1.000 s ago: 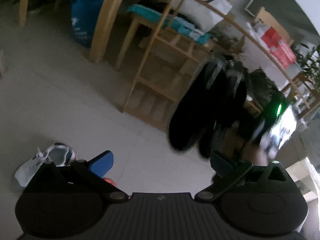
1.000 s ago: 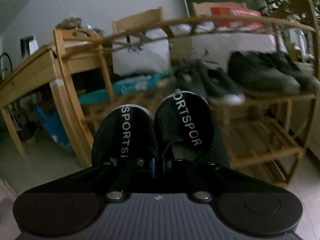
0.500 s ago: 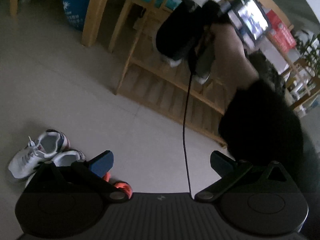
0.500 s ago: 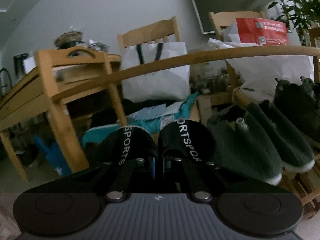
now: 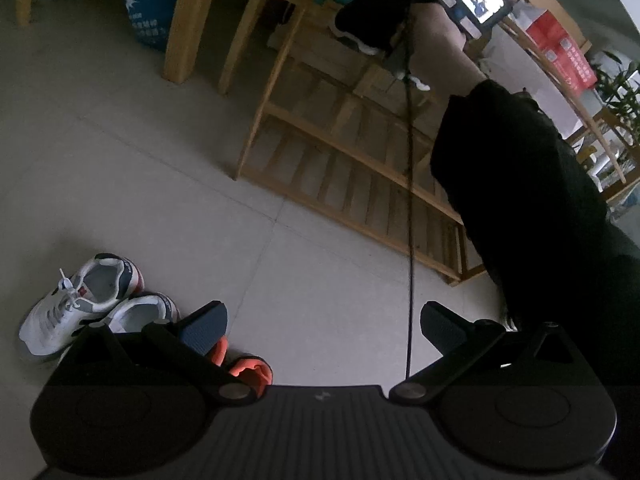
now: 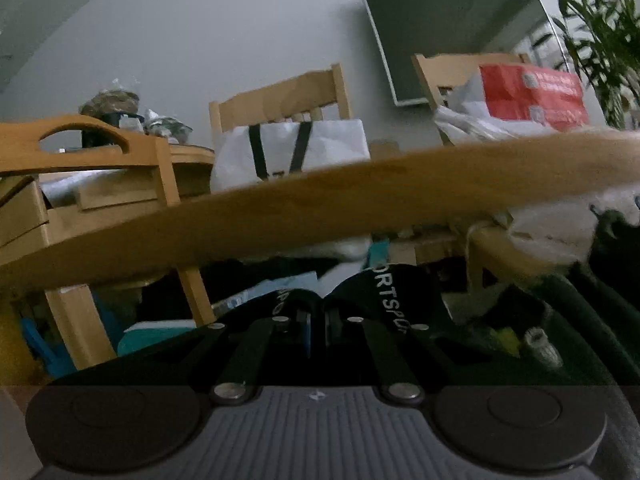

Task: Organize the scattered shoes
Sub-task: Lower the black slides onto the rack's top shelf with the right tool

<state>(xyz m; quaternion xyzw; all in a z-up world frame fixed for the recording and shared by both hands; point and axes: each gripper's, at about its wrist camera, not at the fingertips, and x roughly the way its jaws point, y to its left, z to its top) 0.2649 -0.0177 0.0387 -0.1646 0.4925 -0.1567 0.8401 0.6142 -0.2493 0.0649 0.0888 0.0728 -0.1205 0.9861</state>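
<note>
**Black pair pinched at the rack, left jaws wide**

Left wrist view: your left gripper stands spread wide over the floor, holding nothing; white sneakers lie left of it, well short of the wooden shoe rack.

Right wrist view: your right gripper is clamped on the black slip-on shoes, under the rack's rail.

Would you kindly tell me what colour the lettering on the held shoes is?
White, on black shoes; clearest in the right wrist view.
</note>
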